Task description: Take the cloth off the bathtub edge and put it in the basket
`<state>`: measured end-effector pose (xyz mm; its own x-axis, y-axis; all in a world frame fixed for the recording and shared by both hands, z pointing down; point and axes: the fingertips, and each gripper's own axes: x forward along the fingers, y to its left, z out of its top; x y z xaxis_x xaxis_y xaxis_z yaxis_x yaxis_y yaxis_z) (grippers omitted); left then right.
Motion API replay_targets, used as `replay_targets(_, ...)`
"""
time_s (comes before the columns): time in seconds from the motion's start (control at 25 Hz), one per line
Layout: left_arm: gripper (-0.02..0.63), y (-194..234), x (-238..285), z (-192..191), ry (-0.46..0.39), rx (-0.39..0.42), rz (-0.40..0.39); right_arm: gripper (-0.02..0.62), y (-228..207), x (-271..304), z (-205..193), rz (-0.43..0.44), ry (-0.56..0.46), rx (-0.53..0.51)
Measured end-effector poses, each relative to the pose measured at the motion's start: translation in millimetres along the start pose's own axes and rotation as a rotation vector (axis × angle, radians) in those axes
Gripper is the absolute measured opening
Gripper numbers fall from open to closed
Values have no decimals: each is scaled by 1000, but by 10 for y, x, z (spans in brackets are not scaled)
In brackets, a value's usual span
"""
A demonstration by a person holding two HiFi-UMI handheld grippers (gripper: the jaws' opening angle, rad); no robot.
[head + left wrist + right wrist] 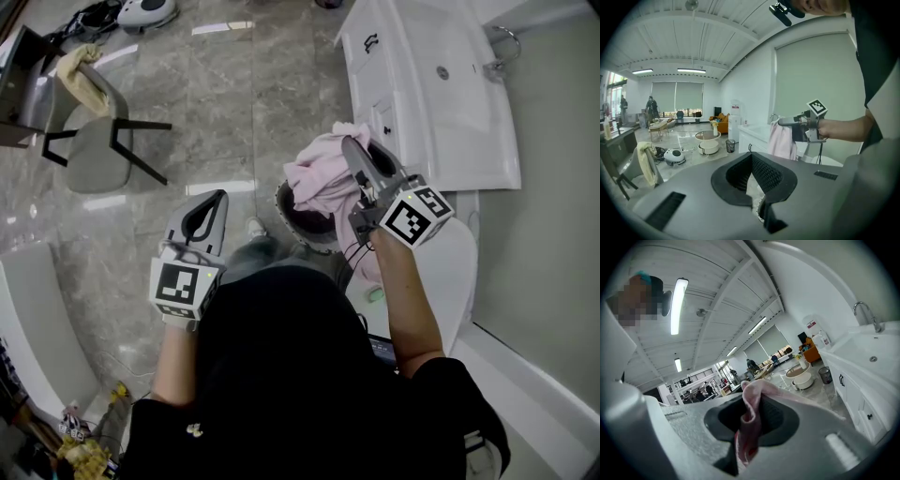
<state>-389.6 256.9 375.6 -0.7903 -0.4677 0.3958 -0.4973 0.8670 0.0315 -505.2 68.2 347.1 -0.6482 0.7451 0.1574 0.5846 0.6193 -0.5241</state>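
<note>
My right gripper (350, 143) is shut on a pink cloth (319, 178), which hangs bunched from its jaws over the dark round basket (316, 237) on the floor. In the right gripper view the cloth (746, 427) is pinched at the tips of that gripper (757, 394) and drapes down between the pads. The left gripper view shows the cloth (782, 140) dangling from the right gripper (787, 123). My left gripper (221, 197) hovers to the left of the basket, shut with nothing in it; its tips (751, 157) meet over bare floor.
A white vanity with a sink (441, 94) stands just right of the basket. A white rounded fixture (455, 272) lies under my right forearm. A grey chair (89, 141) with a yellowish cloth is at the far left, and a white curved edge (28, 319) is at the lower left.
</note>
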Motion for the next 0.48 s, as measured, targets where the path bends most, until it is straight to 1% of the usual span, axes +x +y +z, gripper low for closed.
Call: replay_targets(0.48, 11, 523, 100, -12, 12, -6, -6, 61, 72, 626, 68, 19, -8, 6)
